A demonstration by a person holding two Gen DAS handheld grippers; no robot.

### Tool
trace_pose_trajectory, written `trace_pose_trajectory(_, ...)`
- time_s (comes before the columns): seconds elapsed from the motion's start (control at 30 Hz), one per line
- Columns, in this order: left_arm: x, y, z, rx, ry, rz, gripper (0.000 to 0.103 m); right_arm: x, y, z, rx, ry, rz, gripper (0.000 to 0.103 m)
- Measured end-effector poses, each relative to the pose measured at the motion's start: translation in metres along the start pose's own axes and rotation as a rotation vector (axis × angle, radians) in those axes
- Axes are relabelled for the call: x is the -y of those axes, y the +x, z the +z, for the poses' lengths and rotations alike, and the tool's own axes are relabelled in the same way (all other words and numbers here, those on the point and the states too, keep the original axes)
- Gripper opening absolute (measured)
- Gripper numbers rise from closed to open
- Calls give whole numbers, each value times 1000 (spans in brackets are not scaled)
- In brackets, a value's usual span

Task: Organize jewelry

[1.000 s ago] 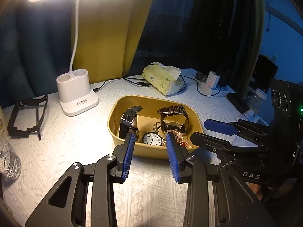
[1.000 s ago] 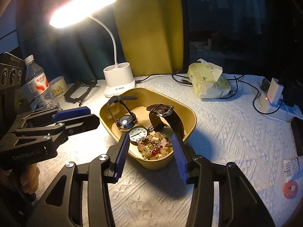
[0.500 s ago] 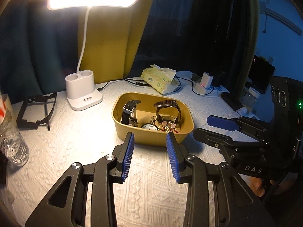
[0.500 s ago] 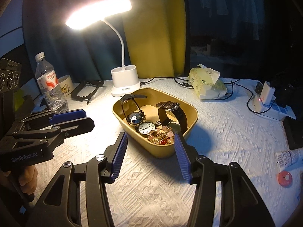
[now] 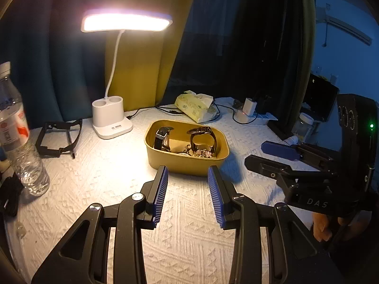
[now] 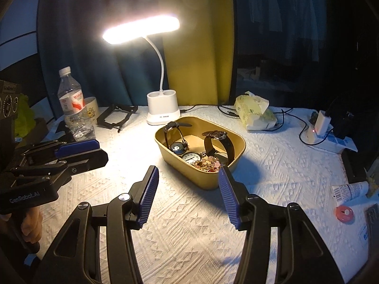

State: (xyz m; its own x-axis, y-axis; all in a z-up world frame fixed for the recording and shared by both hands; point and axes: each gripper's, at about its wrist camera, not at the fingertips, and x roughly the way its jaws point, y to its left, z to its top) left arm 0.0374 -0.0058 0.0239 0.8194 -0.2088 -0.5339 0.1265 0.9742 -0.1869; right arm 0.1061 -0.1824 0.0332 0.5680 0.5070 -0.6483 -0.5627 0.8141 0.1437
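Observation:
A yellow tray [image 5: 187,165] [image 6: 201,179] stands mid-table on the white cloth. It holds two strap watches [image 6: 176,139] [image 6: 219,142], a pocket watch [image 6: 190,157] and a bead bracelet [image 6: 208,163]. My left gripper [image 5: 187,172] is open and empty, just short of the tray's near wall. My right gripper [image 6: 188,175] is open and empty, near the tray's near corner. Each gripper shows in the other's view: the right [image 5: 279,153] and the left [image 6: 78,151].
A lit white desk lamp [image 5: 111,118] stands behind the tray. A water bottle [image 5: 16,132], a black frame [image 5: 59,137] and a mug [image 6: 91,110] are left. A tissue pack [image 6: 255,113], cables and chargers [image 6: 317,127] are right. A tube [image 6: 348,190] and a pink disc [image 6: 344,214] lie near the right edge.
Both grippers have pulled back and up from the tray, which now looks smaller and farther. Both stay open and empty. The tray's contents have not moved.

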Motion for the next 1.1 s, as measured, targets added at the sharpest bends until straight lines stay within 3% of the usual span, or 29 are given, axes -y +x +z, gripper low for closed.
trace_pose_trajectory(0.2,3,-21,-4,30,8,7,38,-10,-18,-1,35,-8,-9,53)
trace_pose_trajectory(0.33,7,-33,-5,53,32,58,38,-16,-30,-1,55,-7,-18,53)
trace_pose_trajectory(1.1,19,-70,-15,119,74,45,38,-31,-59,-11,94,-16,-36,55)
